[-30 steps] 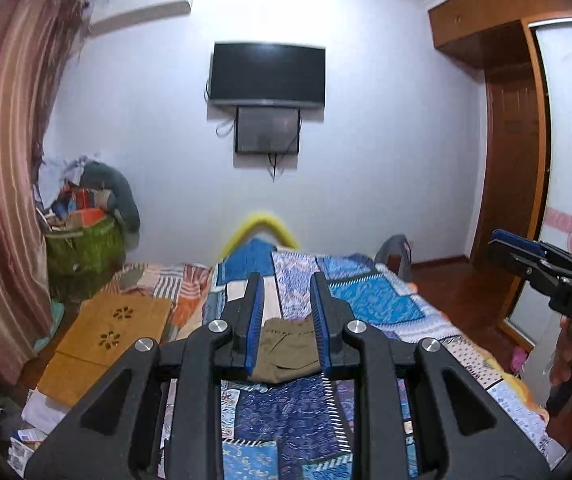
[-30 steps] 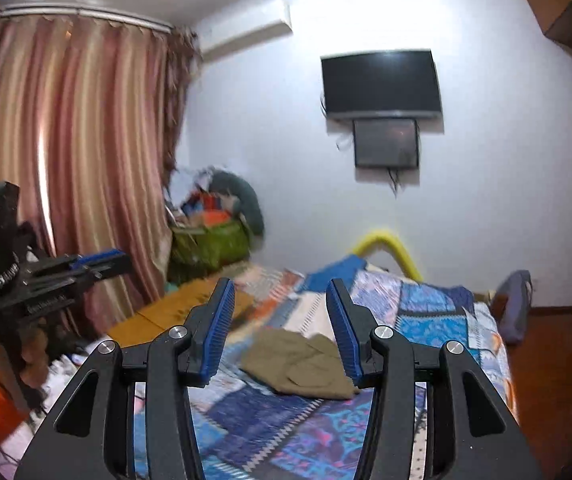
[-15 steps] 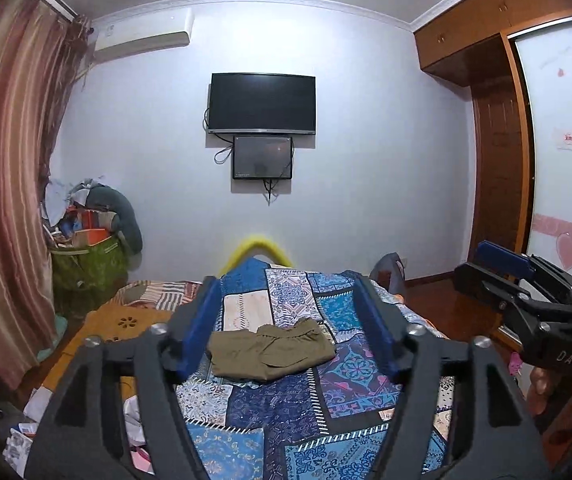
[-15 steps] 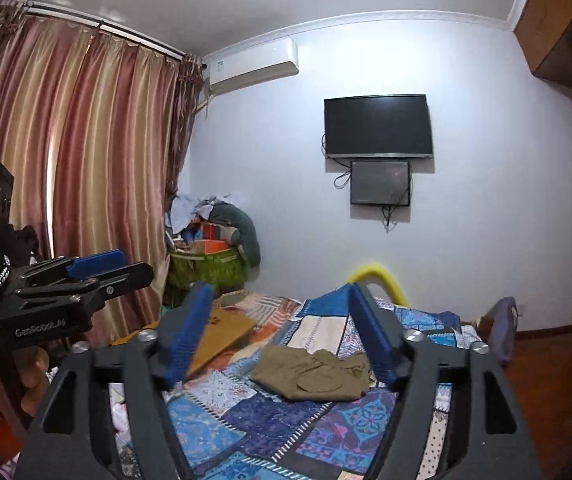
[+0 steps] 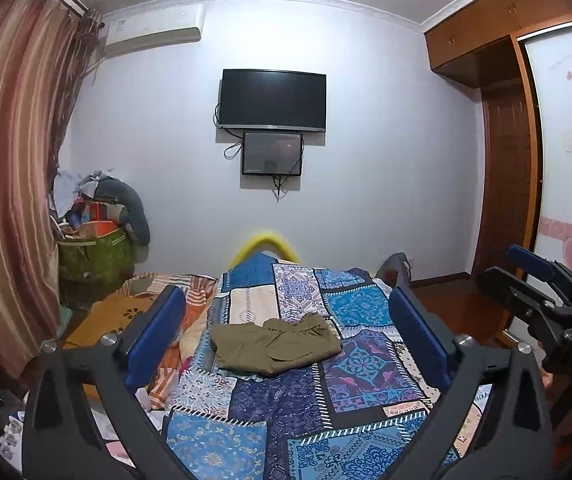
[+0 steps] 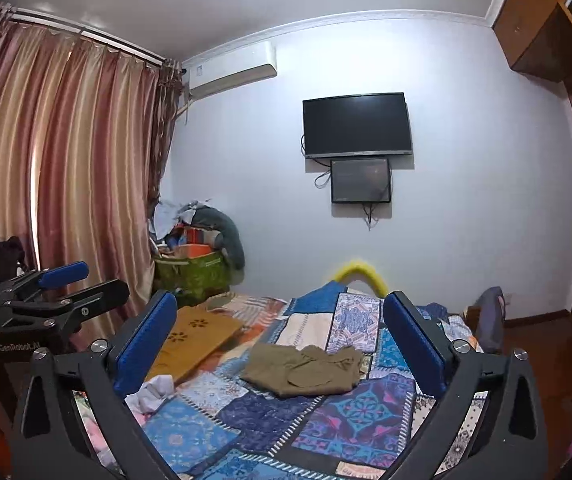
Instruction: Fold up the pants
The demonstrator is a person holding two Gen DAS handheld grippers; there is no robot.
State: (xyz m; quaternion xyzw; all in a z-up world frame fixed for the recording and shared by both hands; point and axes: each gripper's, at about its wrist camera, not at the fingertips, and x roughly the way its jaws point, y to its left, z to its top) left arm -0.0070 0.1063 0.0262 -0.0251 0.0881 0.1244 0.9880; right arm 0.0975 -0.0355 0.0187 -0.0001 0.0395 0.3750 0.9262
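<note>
Olive-green pants (image 5: 275, 344) lie crumpled in a loose heap on the blue patchwork bedspread (image 5: 326, 408), near the middle of the bed. They also show in the right wrist view (image 6: 306, 370). My left gripper (image 5: 286, 336) is wide open and empty, held well back from the pants and above the bed's near end. My right gripper (image 6: 279, 344) is also wide open and empty, equally far back. Each gripper shows at the edge of the other's view: the right one (image 5: 542, 300), the left one (image 6: 65, 292).
A tan board with flower cut-outs (image 6: 197, 336) lies left of the bed. White cloth (image 6: 153, 390) sits at the bed's left edge. A green bag piled with clothes (image 5: 93, 256) stands by the curtain. A wooden wardrobe (image 5: 506, 184) is on the right.
Both grippers have opened from nearly shut to wide open. Both views have drawn back and tilted up, so the pants now look farther away.
</note>
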